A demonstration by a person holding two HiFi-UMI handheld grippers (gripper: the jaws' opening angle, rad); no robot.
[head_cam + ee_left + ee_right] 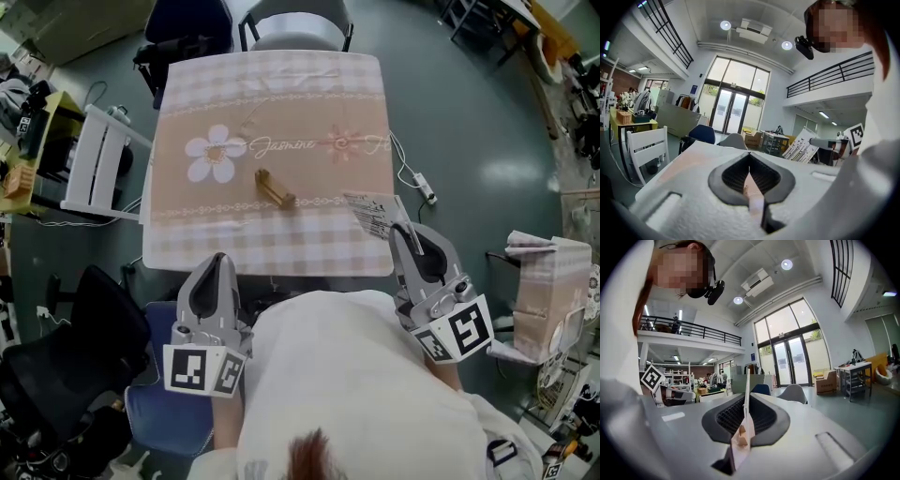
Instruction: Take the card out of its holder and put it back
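In the head view, the small wooden holder lies near the middle of the bench with no card in it, so the removal half of the task looks done. The card sticks out from the tip of the right hand-held gripper, over the bench's near right corner. It is well apart from the holder, to the holder's right and nearer the person. The left hand-held gripper hangs at the near left edge. It is probably parked there because one gripper is enough for a light card.

In the left gripper view, the jaws meet at their tips and clamp nothing. The card shows off to the right, tilted, at the end of the other gripper.

In the right gripper view, the card runs edge-on between the pads as a thin upright line. The jaws are narrow and pinch it by one end. That grip seems to leave the free edge clear to lead into the slot. The holder is out of sight here, so the card must be carried back leftward to it.
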